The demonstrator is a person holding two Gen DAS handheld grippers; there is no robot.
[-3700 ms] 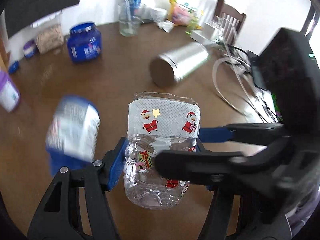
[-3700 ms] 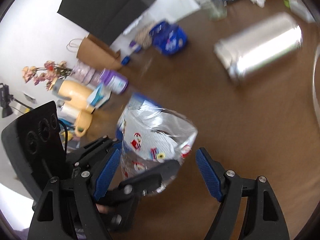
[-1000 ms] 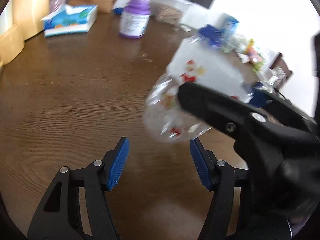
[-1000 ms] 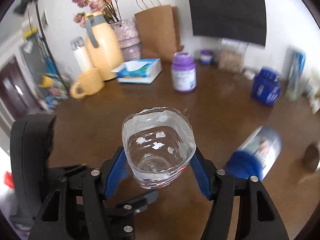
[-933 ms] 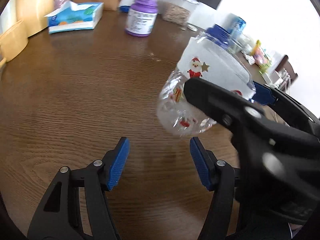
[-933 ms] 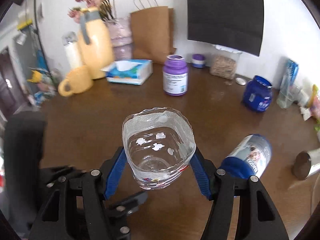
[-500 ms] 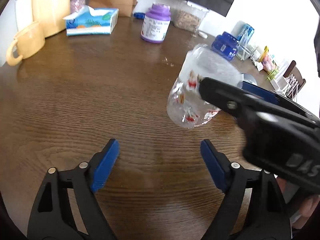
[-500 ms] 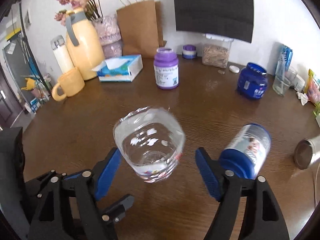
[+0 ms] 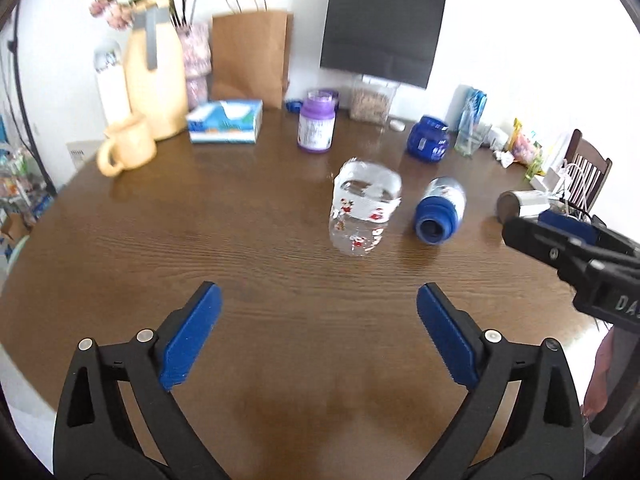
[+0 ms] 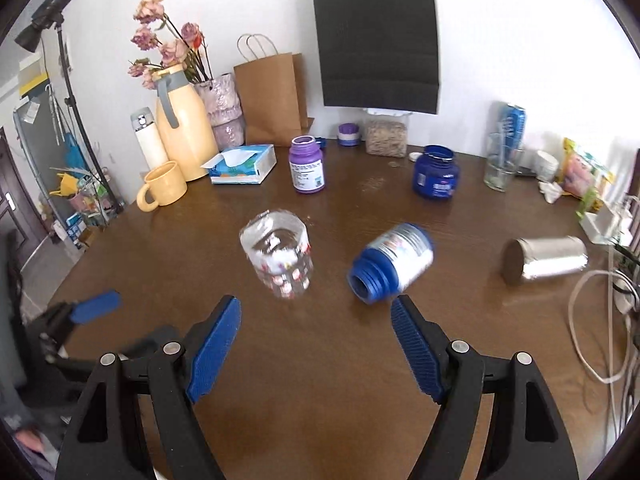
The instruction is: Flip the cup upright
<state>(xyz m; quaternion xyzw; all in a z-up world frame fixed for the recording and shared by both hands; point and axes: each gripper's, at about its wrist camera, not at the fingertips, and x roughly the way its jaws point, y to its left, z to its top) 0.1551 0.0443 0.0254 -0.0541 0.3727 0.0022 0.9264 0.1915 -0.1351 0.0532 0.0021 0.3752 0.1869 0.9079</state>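
Cup [image 10: 277,255]: upright on surface [image 10: 320,380], at 11 o'clock of right tongs [image 10: 316,344].
Both tongs: wide open, empty; left tongs [image 9: 318,330].

A round brown wooden table [image 10: 320,380] stands against a white wall [image 10: 500,40], daylit.

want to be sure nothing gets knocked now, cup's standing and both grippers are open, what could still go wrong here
The clear cup looks light and stands upright right beside the tipped blue-lidded jar; if that jar rolls, it could bump the cup over. The right gripper and left gripper are both open and low over the table in front of the cup, so a careless sweep sideways could clip it.
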